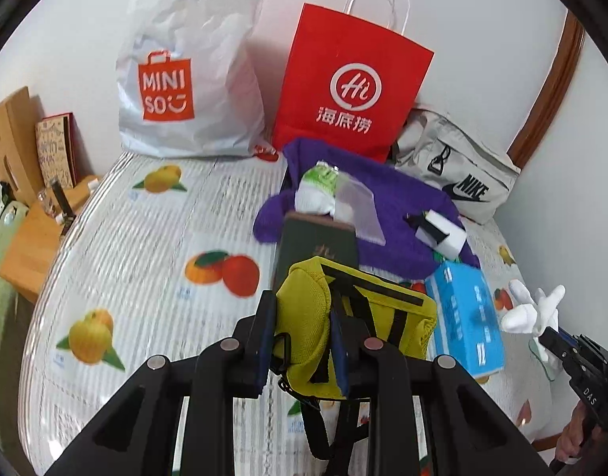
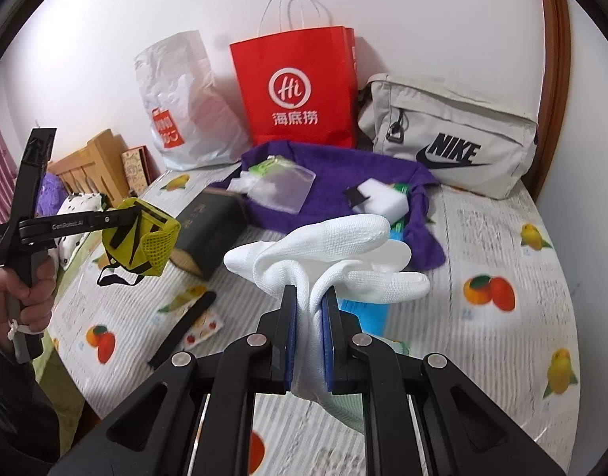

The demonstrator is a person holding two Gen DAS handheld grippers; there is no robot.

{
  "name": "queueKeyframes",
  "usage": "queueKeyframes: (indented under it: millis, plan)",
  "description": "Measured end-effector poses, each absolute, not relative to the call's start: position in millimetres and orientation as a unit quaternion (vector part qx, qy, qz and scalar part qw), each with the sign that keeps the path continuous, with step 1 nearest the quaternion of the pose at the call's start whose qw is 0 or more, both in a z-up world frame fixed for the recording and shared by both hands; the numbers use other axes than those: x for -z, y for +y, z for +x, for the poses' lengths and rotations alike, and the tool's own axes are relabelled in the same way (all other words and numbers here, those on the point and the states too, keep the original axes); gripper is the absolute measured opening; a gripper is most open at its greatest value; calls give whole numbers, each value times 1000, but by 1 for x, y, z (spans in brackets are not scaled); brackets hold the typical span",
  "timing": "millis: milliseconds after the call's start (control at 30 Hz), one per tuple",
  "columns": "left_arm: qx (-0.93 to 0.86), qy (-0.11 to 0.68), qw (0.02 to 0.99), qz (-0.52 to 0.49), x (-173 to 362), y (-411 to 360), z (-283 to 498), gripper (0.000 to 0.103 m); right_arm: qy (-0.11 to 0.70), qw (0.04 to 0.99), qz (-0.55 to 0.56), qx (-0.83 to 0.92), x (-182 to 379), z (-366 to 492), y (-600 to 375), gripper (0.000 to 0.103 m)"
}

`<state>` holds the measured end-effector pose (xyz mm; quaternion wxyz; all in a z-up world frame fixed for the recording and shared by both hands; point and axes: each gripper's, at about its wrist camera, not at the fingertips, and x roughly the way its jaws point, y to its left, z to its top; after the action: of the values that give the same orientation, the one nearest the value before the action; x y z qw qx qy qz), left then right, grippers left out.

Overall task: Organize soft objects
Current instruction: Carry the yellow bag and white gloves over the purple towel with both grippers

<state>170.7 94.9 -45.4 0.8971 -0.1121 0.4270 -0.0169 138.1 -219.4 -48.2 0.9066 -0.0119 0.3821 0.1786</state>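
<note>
The left gripper (image 1: 302,341) is black, with flat blue pads on its fingers (image 1: 265,341) and round silver screws on its arms. The right gripper (image 2: 308,335) looks the same. One black arm has small white letters. The hand (image 2: 24,297) has a dark sleeve.

L gripper (image 1: 302,341) clamped, raised | R gripper (image 2: 308,337) clamped, raised

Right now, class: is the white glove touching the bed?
Apart. The right wrist view shows the white glove pinched in the right gripper, hanging above the bed.
</note>
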Motion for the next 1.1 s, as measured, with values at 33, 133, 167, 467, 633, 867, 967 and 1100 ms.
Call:
queueKeyframes:
  millis: [33, 133, 167, 467, 633, 867, 967, 1100]
  plan:
    - [17, 426, 898, -111, 43, 94, 175, 24, 380, 908, -11, -177, 46, 143, -220, 12]
    - [18, 425, 899, -107, 38, 94, 188, 24, 374, 911, -8, -173, 41, 157, -221, 12]
    - [18, 424, 899, -105, 37, 94, 192, 24, 373, 912, -7, -172, 40, 162, -221, 12]
    - [19, 426, 899, -101, 34, 96, 231, 24, 369, 916, 1, -160, 34, 209, -221, 12]
    - [20, 427, 898, -102, 36, 95, 255, 24, 366, 917, -3, -159, 34, 236, -218, 12]
    - [36, 431, 895, -111, 39, 88, 291, 24, 364, 919, -16, -152, 37, 277, -213, 12]
    - [39, 435, 893, -109, 42, 83, 305, 24, 364, 920, -22, -145, 40, 297, -213, 12]
    - [46, 442, 889, -113, 47, 78, 321, 25, 367, 919, -25, -140, 47, 319, -215, 12]
